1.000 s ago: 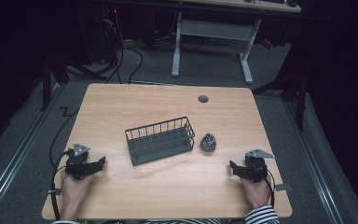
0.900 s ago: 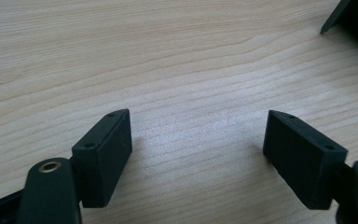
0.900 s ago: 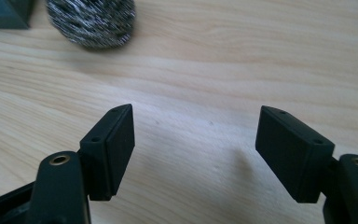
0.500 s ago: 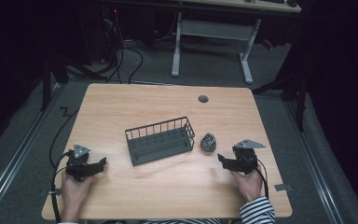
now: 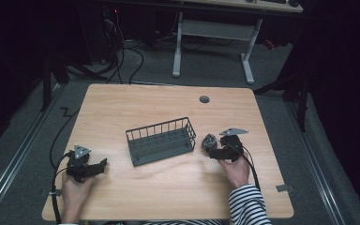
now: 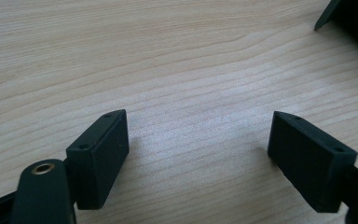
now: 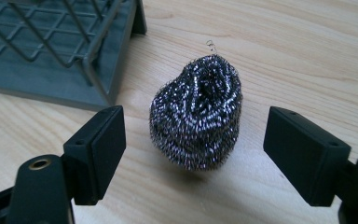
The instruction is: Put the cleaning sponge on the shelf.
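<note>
Straddling the steel scourer (image 7: 196, 114) beside the wire basket (image 5: 161, 140), right claw (image 7: 193, 149) just widened, untouching; left claw (image 6: 198, 154) apart.

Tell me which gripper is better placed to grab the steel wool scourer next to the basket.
Right. The right gripper has just opened its jaws and they straddle the scourer without touching it, beside the wire basket. The left gripper sits open over bare table, across the basket.
</note>
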`<state>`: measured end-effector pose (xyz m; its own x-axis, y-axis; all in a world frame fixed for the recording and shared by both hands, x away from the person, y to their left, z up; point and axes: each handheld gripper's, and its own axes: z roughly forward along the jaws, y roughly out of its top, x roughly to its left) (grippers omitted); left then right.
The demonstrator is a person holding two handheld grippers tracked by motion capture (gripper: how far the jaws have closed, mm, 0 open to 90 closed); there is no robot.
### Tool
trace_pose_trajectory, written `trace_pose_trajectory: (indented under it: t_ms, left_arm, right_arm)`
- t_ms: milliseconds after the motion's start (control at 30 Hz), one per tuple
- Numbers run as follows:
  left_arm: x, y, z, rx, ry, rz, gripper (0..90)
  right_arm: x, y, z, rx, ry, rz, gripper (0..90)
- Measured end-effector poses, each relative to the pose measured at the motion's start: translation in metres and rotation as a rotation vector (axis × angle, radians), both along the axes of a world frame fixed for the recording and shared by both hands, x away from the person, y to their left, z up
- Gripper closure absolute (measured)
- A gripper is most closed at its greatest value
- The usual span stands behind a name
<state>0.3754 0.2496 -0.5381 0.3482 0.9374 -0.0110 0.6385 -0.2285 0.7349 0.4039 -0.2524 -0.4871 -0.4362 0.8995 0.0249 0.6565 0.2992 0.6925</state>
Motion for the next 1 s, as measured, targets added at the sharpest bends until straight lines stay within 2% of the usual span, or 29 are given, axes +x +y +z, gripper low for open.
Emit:
trace_pose_trajectory:
  t_ms: [200,467,733,1000]
  left_arm:
    - [0.0,0.0,0.0,0.002,0.001,-0.002,20.5]
    - [0.0,0.0,0.0,0.0,0.0,-0.001,20.4]
    - [0.0,0.0,0.0,0.002,0.002,-0.003,20.3]
    - [0.0,0.0,0.0,0.001,0.001,-0.003,20.3]
  right_arm:
    - [0.014,0.005,-0.007,-0.012,0.022,-0.014,20.0]
    - [0.025,0.009,-0.017,-0.02,0.058,-0.02,20.9]
    - [0.028,0.014,-0.024,-0.031,0.074,-0.015,31.3]
    - [0.026,0.014,-0.022,-0.036,0.087,-0.009,35.8]
